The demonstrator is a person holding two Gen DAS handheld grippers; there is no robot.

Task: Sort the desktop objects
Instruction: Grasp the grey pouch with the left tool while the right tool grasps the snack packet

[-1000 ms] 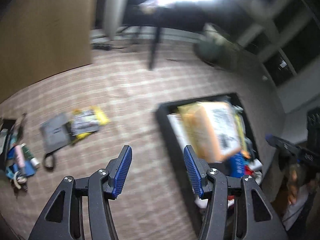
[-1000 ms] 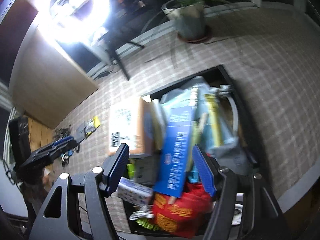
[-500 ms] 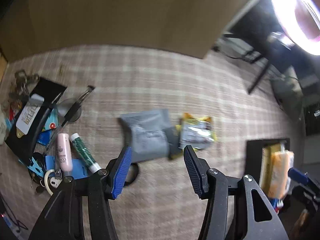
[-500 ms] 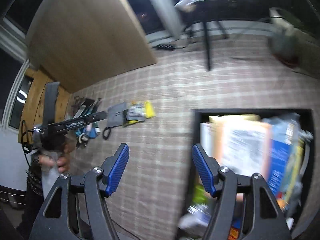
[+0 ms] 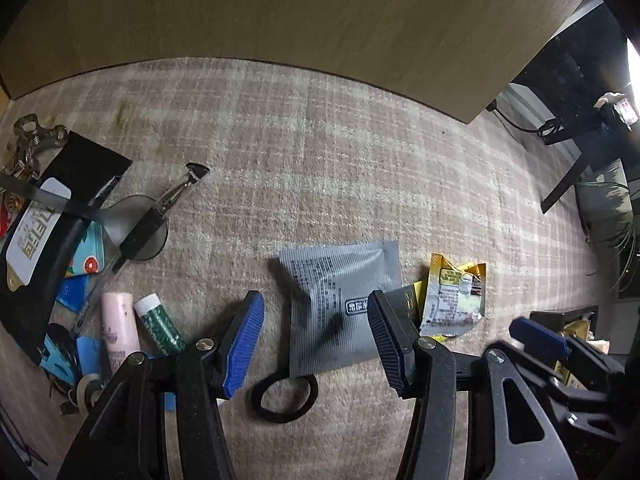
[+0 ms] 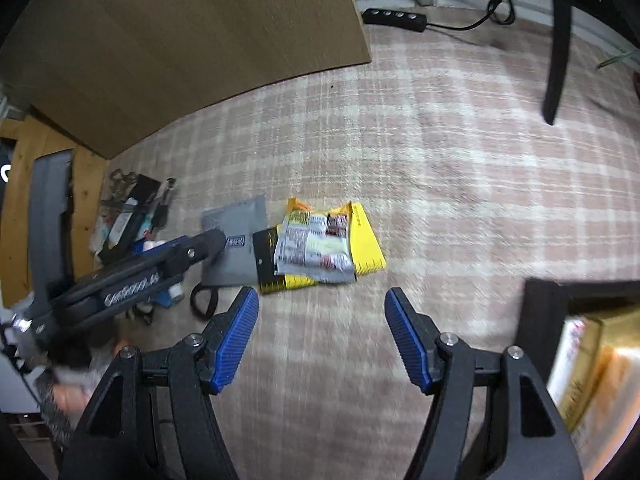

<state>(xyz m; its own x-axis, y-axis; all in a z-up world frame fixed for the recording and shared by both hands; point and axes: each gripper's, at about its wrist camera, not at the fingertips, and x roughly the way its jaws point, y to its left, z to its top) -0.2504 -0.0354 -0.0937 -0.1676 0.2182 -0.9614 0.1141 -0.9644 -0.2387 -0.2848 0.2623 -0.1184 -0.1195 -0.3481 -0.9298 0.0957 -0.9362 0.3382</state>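
Left gripper [image 5: 316,336] hangs empty, jaws apart, over the grey pouch [image 5: 340,304] mid-carpet [image 5: 360,168], likely lining up a pick; right gripper [image 6: 322,340] also gapes empty short of the yellow packet [image 6: 320,248].

On the checked carpet [image 5: 360,184] lie two flat foil packets: one grey packet [image 5: 340,304] at frame centre and one yellow-edged snack packet [image 5: 452,300] just to its right. One black hair tie [image 5: 284,398] sits below the grey one. At lower left stand two small tubes, one pink tube [image 5: 116,328] and one green tube [image 5: 158,322]. One black bin [image 6: 536,312] shows at the right edge.
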